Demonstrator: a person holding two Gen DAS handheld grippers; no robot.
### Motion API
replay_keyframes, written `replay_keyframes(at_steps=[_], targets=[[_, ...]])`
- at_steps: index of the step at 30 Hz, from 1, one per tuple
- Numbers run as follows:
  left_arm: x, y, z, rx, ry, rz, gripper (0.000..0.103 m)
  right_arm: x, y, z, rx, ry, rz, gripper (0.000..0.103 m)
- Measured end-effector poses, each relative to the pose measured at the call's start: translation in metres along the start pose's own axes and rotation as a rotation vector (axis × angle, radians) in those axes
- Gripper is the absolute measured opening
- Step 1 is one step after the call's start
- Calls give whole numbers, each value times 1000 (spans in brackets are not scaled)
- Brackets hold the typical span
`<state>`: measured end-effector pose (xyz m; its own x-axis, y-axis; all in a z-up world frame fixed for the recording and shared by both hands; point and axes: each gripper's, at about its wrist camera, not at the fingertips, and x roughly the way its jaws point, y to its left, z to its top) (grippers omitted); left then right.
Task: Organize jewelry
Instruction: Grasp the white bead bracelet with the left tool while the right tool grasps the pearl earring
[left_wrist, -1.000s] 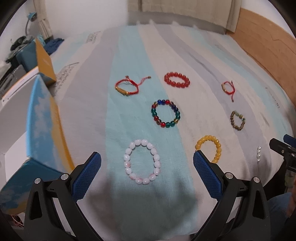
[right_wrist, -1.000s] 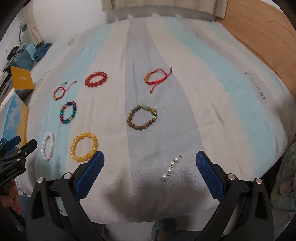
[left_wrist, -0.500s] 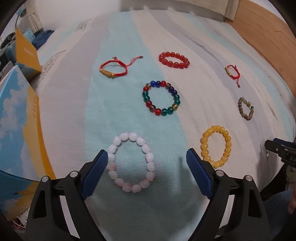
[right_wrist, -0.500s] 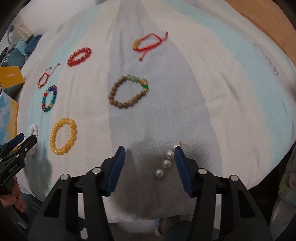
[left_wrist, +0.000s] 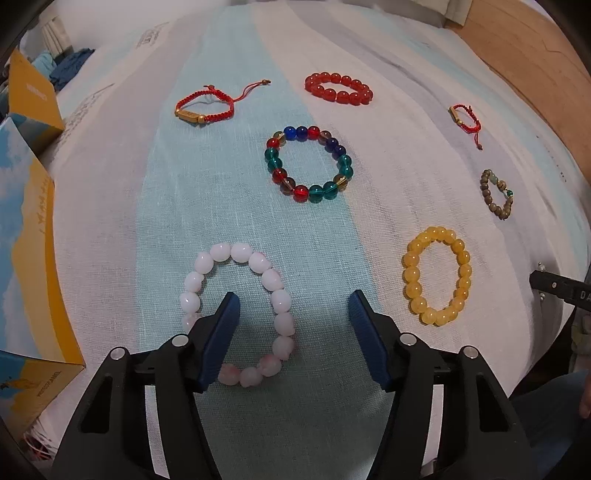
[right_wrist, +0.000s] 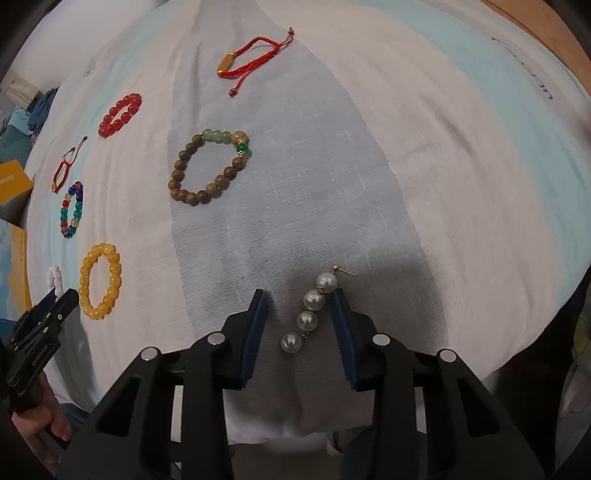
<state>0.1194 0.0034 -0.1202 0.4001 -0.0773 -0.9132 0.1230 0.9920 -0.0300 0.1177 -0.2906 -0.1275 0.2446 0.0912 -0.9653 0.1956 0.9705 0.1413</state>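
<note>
On the striped cloth (left_wrist: 110, 221) lies a white and pink bead bracelet (left_wrist: 242, 252). My left gripper (left_wrist: 293, 297) hangs low over it, jaws closing. One finger stands inside the ring and the other outside to its right, so the ring's right side lies between them, clear of both pads. In the right wrist view a drop earring of several pearls (right_wrist: 314, 299) lies near the cloth's front edge. My right gripper (right_wrist: 300, 293) straddles it, jaws closing; the pads stand close on both sides without clamping it.
Farther back lie a multicolour bracelet (left_wrist: 345, 162), a red bead bracelet (left_wrist: 325, 79), two red cord bracelets (left_wrist: 205, 107) (left_wrist: 463, 118), a wooden bead bracelet (right_wrist: 184, 192) and a yellow one (left_wrist: 412, 275). A blue and yellow box (left_wrist: 26, 258) stands at the left.
Both grippers have sunk toward the cloth and their jaws have narrowed. The left now straddles the white bracelet's right side, and the right now brackets the pearl earring.
</note>
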Motion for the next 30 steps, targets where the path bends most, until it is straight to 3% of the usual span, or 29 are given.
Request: replay_keyframes(at_steps=[6,11,13,15,17,30], targets=[[-1,7,-1,-30,16,-5,43,0,-1,1,9,-2,-17,33],[-3,13,-1,-49,25,-40,19,1,3,2,-8,-4,-27,33],[-3,16,-1,-62,32,-63,11,1,4,1,-3,-6,-33,28],[-4,17,-1,-66,32,-79,9,1,5,1,4,-7,-36,14],[-6,18,-2,-64,26,-86,9,2,4,1,12,-5,-15,11],[-36,18,-6,-72,2,-107,9,-35,18,-9,-26,-107,21,11]])
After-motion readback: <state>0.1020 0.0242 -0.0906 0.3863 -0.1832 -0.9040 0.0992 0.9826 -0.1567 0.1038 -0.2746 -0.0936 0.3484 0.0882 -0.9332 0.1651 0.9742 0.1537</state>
